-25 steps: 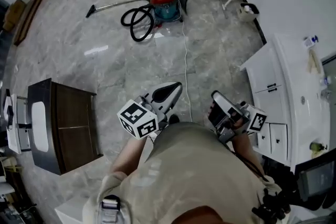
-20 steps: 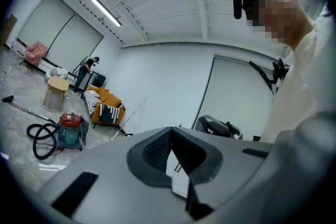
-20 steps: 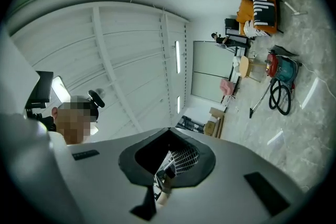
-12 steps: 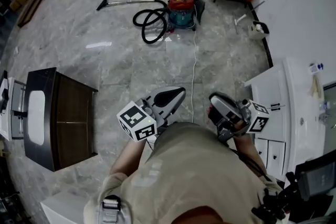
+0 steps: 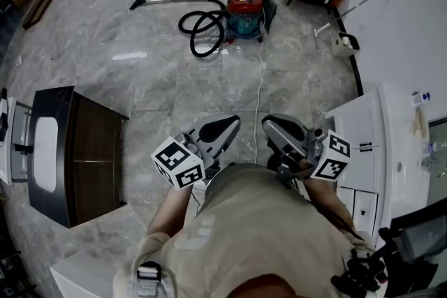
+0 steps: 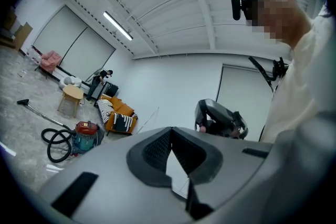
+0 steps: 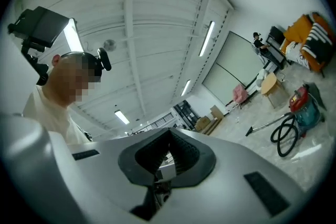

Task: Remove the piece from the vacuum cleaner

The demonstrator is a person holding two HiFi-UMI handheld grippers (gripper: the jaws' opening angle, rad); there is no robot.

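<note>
Marble floor [image 5: 140,87] separates the red vacuum cleaner [image 5: 244,10], well ahead, from left gripper [image 5: 232,122] and right gripper [image 5: 270,124], both clenched empty; the white cord [image 5: 259,87] trailing toward them could snag feet on approach.

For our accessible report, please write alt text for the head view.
From above, a person holds a left gripper and right gripper, both shut and empty, near the body. A red vacuum cleaner with a black hose stands far ahead on the grey floor.
</note>
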